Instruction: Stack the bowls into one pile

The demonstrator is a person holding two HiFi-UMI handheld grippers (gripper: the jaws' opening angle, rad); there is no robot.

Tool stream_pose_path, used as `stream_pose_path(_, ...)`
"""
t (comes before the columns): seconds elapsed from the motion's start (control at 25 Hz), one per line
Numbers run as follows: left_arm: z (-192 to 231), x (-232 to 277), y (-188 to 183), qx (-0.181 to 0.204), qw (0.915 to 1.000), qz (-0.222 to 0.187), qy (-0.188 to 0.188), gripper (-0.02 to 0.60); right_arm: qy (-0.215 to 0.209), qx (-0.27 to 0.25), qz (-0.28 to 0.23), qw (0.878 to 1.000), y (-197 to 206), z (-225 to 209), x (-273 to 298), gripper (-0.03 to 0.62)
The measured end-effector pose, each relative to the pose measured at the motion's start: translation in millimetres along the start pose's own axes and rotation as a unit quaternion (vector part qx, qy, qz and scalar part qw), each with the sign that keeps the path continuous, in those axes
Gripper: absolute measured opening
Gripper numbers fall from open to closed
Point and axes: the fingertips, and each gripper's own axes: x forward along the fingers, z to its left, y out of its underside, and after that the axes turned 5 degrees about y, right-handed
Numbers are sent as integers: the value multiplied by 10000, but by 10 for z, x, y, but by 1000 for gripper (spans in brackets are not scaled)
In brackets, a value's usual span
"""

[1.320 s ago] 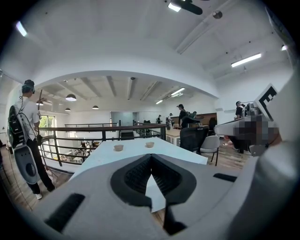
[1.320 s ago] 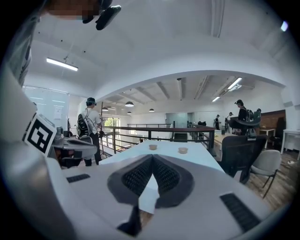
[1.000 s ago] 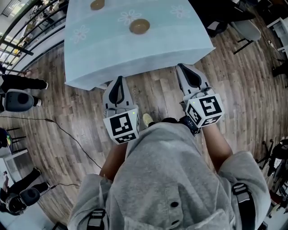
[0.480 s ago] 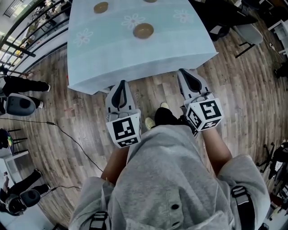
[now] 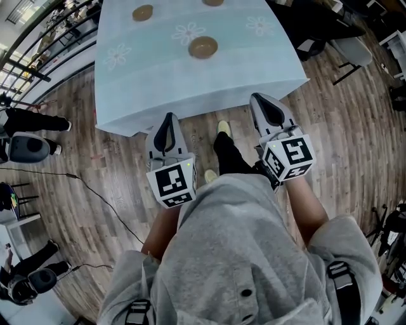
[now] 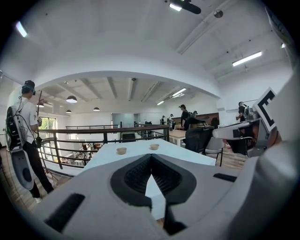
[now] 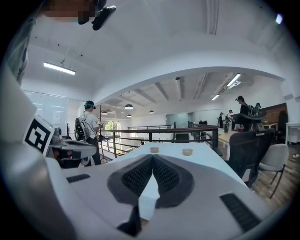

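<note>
Three brown bowls stand apart on the table (image 5: pixel 266 63) with the pale blue flowered cloth: a near one (image 5: pixel 203 46), one at the far left (image 5: pixel 143 12) and one cut off by the top edge (image 5: pixel 212 2). Both grippers hover over the wooden floor just short of the table's near edge. My left gripper (image 5: pixel 167 120) is shut and holds nothing. My right gripper (image 5: pixel 263 101) is also shut and holds nothing. In the left gripper view its jaws (image 6: pixel 151 157) meet, with two bowls (image 6: pixel 121 150) (image 6: pixel 154 146) far ahead. The right gripper view shows its shut jaws (image 7: pixel 153 157) and two bowls (image 7: pixel 154 150) (image 7: pixel 187 152).
The person's dark leg and pale shoe (image 5: pixel 223 127) step between the grippers. People with backpack gear (image 5: pixel 25 145) stand at the left beside a black railing (image 5: pixel 38 44). A cable (image 5: pixel 95 190) runs over the floor. Chairs (image 5: pixel 349 43) stand to the right of the table.
The table and bowls have come slightly nearer in the head view. The person's foot has stepped forward between the grippers. Both grippers stay shut and hold nothing.
</note>
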Motion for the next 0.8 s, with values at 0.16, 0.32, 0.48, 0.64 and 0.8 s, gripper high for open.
stream_pose_path(0.16, 21, 175, 11, -14, 10000, 61, 40, 18, 9, 4, 22, 10000, -7, -86, 160, 26)
stream_pose_path(0.32, 45, 344, 5, -38, 9998, 134, 105, 18, 59, -11, 91, 9999, 11, -147, 265, 27)
stream_pose_path(0.48, 54, 524, 13, -71, 9997, 187, 148, 18, 88, 4, 203, 9998, 69, -257, 392, 26)
stream_pose_path(0.64, 118, 713, 55, -71, 9995, 287, 128, 18, 104, -11, 278, 9996, 78, -371, 578, 26)
stream_pose_path(0.8, 223, 947, 37, -93, 9992, 374, 42, 18, 98, -77, 314, 9994, 24, -523, 834, 26)
